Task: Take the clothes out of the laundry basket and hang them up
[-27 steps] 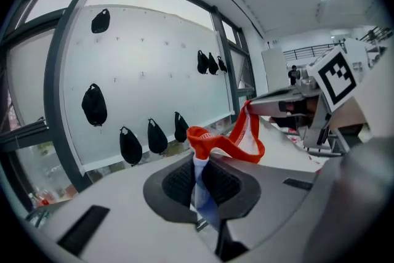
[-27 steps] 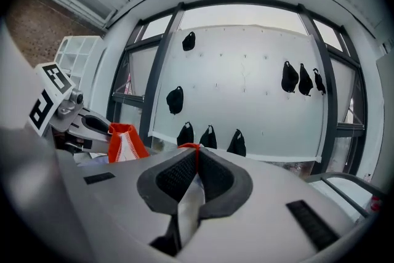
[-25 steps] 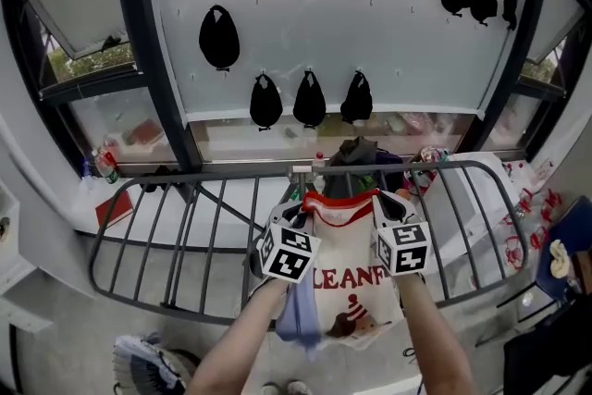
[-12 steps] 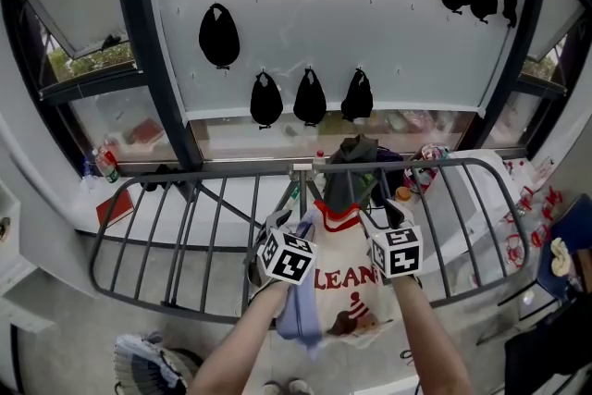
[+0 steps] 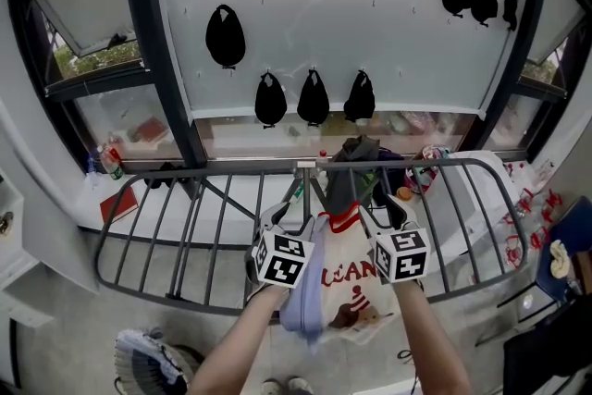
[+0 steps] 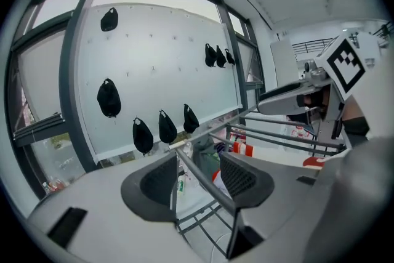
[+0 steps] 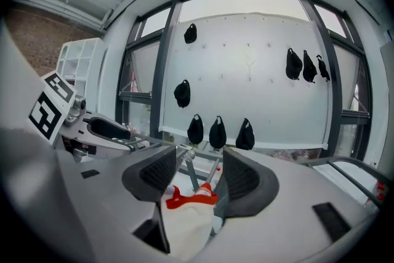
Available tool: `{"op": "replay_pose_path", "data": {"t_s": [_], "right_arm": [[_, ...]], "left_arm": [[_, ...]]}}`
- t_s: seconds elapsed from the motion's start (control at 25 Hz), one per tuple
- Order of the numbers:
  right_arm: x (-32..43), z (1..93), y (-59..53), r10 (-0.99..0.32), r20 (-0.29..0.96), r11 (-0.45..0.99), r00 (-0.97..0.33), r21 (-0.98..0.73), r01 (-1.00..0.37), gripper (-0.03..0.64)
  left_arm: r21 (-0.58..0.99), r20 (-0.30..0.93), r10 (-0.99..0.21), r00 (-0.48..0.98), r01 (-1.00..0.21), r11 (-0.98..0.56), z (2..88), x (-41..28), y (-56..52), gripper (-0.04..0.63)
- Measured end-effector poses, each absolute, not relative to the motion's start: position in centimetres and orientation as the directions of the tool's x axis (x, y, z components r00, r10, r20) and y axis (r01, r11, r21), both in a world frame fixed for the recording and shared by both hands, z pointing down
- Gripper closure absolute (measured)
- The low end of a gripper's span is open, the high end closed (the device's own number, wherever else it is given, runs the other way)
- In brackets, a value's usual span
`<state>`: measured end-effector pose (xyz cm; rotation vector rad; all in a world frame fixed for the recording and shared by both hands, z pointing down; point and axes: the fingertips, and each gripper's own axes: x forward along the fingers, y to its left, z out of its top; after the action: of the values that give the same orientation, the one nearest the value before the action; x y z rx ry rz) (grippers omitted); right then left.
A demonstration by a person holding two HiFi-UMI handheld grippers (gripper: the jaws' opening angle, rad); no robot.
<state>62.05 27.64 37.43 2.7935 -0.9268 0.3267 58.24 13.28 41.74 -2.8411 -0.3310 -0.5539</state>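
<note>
Home balcony: drying rack point(image 5: 305, 167), big windows point(image 5: 370, 14).

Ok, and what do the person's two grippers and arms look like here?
Both match: the left claw and right claw have light grey bodies with broad, rounded dark grey pads of meshed texture. Each carries a white cube printed with black square markers. No cables show. The forearms are bare, no sleeves in view.
</note>
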Motion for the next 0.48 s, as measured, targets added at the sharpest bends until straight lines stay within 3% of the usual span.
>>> {"op": "replay_pose_path", "data": {"t_s": [0.2,0.48], "right_arm": [[58.2,32.4,24.3,-0.674,0.136,-0.723,0.726,0.086,-0.686,0.391],[50.1,27.8,17.9,-0.824,-0.005,-0.566,0.567,0.041,-0.823,0.398]], "left_arm": [[-0.159,0.265,0.172,0.949,0.219,-0.963,37.1,54.9,11.7,0.371],[-0.104,0.114,0.050,0.992,0.062,-0.993,31.9,46.3,5.2,0.371]]}}
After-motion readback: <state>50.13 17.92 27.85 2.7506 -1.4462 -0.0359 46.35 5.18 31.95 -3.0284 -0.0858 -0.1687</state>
